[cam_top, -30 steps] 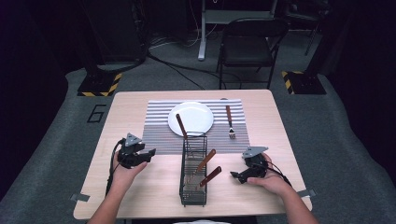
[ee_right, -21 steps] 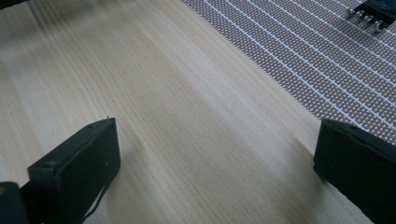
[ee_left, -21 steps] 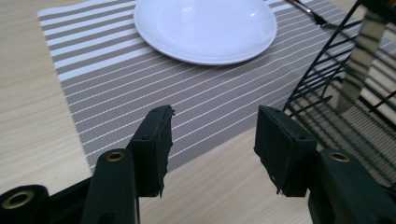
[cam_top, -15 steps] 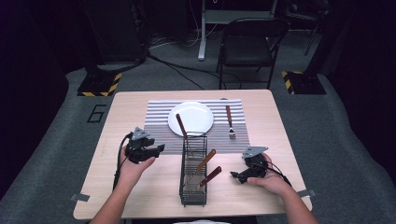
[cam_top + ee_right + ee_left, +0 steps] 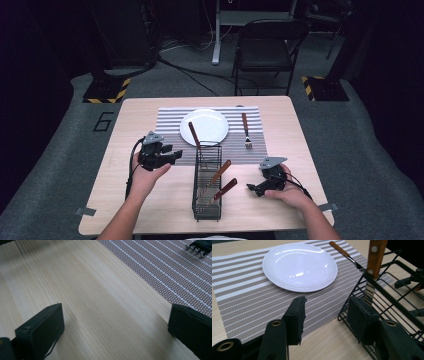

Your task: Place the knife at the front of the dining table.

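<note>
Left gripper (image 5: 176,156) jaws half open and closing, empty, knife (image 5: 372,267) in rack (image 5: 397,305) just beyond the right jaw, right gripper (image 5: 251,189) jaws wide, empty, over bare counter (image 5: 100,302)

Table (image 5: 150,115) is showing pale wood grain. Placemat (image 5: 170,122) is running grey and white stripes with a fine woven dot texture. Plate (image 5: 205,126) is reading plain glossy white. Rack (image 5: 206,190) is showing black wire. Knife handles (image 5: 220,172) and fork handle (image 5: 244,122) are showing reddish-brown wood with metal rivets. Both tongs (image 5: 175,156) are looking matte black.
</note>
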Available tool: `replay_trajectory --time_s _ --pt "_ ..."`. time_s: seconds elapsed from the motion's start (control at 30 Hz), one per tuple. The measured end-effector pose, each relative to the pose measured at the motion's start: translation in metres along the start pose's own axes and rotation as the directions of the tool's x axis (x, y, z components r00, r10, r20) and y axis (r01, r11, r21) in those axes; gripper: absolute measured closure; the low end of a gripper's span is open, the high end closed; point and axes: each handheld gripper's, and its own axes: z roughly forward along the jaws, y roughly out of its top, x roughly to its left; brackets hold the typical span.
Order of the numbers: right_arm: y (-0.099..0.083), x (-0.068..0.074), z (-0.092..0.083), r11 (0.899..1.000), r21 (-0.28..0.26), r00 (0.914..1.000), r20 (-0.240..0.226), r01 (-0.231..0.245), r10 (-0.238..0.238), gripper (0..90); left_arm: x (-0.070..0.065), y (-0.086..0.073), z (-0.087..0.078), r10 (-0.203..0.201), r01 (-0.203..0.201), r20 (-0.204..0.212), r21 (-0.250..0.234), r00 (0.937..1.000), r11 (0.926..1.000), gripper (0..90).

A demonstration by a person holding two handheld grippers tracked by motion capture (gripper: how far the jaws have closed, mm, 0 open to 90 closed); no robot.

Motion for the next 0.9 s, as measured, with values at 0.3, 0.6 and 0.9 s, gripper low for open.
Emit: replay_trajectory --time_s 0.3,0.6,0.9 --pt "0.0 0.0 0.0 1.0 0.0 1.0 0.0 0.0 0.0 0.0 -0.012 0.01 0.0 0.023 -0.023 0.014 -0.043 0.9996 0.9988 49.5" --pt "0.0 0.0 0.0 1.0 -0.001 1.0 0.0 0.0 0.0 0.0 -0.024 0.019 0.009 0.042 -0.04 0.053 -0.047 0.9977 0.9981 49.4" --pt "0.0 0.0 0.0 1.0 0.0 1.0 -0.001 0.0 0.0 0.0 -0.035 0.029 0.028 0.045 -0.041 0.082 -0.041 0.9956 0.9983 53.7"
